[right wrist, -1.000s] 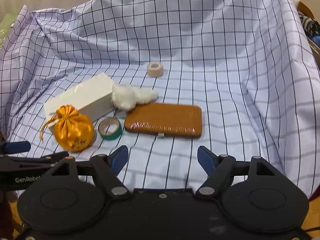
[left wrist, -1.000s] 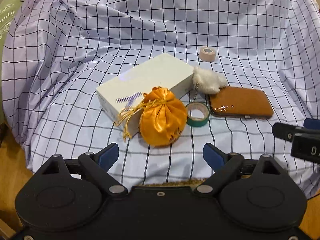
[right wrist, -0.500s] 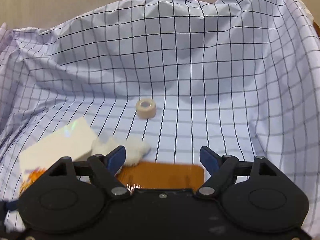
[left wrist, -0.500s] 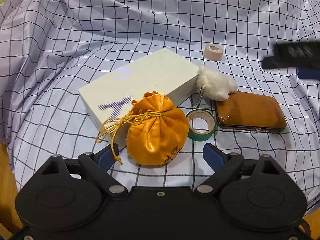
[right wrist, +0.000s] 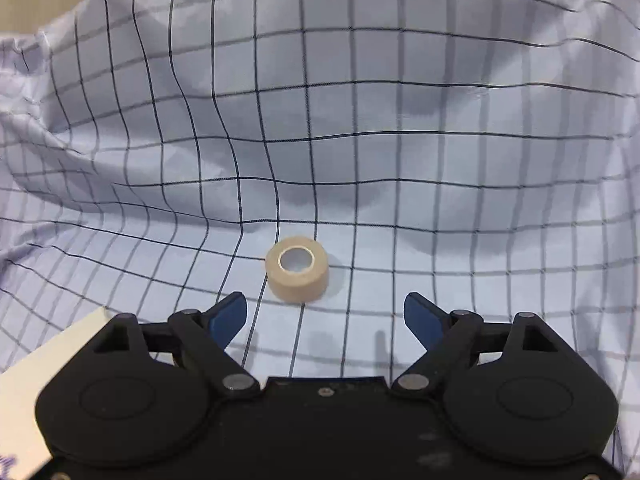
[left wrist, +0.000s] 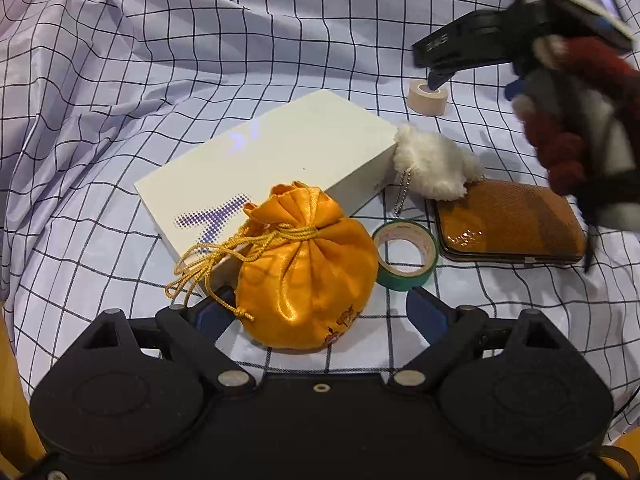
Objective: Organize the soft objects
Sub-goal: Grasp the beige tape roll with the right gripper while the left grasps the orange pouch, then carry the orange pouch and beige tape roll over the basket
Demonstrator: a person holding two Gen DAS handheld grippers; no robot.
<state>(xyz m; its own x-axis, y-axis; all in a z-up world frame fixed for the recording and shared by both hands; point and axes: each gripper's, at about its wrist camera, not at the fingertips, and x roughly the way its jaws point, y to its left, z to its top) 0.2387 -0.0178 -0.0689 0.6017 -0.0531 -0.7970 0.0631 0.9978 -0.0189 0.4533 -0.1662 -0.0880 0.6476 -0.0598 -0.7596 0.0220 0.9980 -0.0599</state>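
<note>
An orange satin drawstring pouch [left wrist: 306, 268] lies on the checked cloth [left wrist: 120, 80], right between the open fingers of my left gripper [left wrist: 316, 314]. A white fluffy keychain [left wrist: 434, 164] rests behind it, against a white box [left wrist: 272, 160] and a brown case [left wrist: 508, 220]. A green tape roll [left wrist: 404, 254] lies beside the pouch. My right gripper [right wrist: 325, 316] is open, just short of a beige tape roll [right wrist: 298, 274], which also shows in the left wrist view [left wrist: 427, 98]. The right gripper [left wrist: 460, 52] shows there, held by a hand in a red sleeve.
The checked cloth [right wrist: 360, 120] rises in folds at the back and on both sides. A corner of the white box [right wrist: 44, 360] shows at the lower left of the right wrist view. Wooden floor [left wrist: 12, 400] shows past the cloth's near edge.
My left gripper has moved forward, so the orange pouch now sits between its fingers. My right gripper has moved forward past the brown case and keychain to the beige tape roll.
</note>
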